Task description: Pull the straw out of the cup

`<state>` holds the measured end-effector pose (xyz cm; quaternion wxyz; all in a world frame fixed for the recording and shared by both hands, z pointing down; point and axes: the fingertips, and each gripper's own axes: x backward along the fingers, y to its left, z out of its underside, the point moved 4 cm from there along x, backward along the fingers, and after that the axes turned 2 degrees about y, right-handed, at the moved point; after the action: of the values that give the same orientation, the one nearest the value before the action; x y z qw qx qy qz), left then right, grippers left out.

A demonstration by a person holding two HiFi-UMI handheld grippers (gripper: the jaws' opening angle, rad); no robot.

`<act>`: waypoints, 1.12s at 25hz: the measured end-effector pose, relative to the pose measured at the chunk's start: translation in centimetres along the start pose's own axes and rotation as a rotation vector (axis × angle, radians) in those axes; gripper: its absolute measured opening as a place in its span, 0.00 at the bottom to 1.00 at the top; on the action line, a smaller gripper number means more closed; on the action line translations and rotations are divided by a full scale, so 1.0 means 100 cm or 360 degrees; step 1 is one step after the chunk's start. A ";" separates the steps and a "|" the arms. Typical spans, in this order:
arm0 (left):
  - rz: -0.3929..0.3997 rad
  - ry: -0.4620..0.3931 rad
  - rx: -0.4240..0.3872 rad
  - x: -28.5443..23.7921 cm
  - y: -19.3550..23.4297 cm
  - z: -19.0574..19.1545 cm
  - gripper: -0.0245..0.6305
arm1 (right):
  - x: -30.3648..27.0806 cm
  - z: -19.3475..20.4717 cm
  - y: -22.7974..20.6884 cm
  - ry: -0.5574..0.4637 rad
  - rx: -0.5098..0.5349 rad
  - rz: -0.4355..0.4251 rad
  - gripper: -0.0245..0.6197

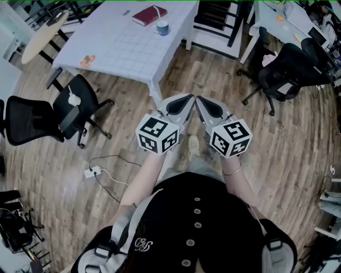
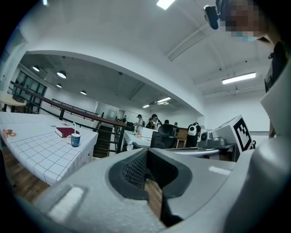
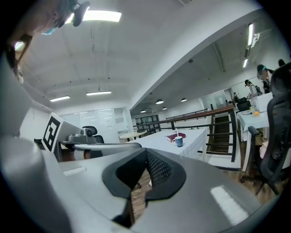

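A blue cup [image 1: 163, 27] with a white straw [image 1: 160, 20] standing in it sits at the far edge of a white checked table [image 1: 122, 48]. In the left gripper view the cup [image 2: 75, 139] is small and far off to the left. The right gripper view shows the cup [image 3: 179, 142] and its straw [image 3: 177, 132] far ahead. My left gripper [image 1: 186, 101] and right gripper [image 1: 200, 102] are held side by side over the wooden floor, well short of the table. Both are shut with nothing in them, as the left gripper [image 2: 146, 152] and right gripper [image 3: 146, 152] show in their own views.
A red book [image 1: 149, 15] lies beside the cup. Black office chairs stand at the left [image 1: 48, 114] and the right [image 1: 290, 66]. A power strip with a cable [image 1: 93, 171] lies on the floor. A stair railing [image 2: 68, 113] runs behind the table.
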<state>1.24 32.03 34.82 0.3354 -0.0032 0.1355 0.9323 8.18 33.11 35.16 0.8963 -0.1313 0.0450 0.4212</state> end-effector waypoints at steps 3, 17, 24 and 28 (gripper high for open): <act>-0.0021 0.0016 -0.0013 -0.029 0.025 -0.009 0.04 | -0.023 -0.014 -0.029 0.0002 0.0036 -0.0051 0.04; -0.0234 -0.0052 0.0011 -0.150 0.117 -0.057 0.04 | -0.105 -0.077 -0.165 -0.0016 0.0053 -0.0141 0.04; -0.0299 -0.0025 0.0062 -0.178 0.130 -0.048 0.04 | -0.120 -0.070 -0.194 0.0043 0.0012 -0.0178 0.04; -0.0306 -0.0008 0.0098 -0.176 0.140 -0.043 0.04 | -0.125 -0.064 -0.196 0.0065 -0.0019 -0.0153 0.04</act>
<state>5.70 9.62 35.86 0.4235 -0.0036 0.1624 0.8912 15.41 10.08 35.30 0.9136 -0.1472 0.0542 0.3752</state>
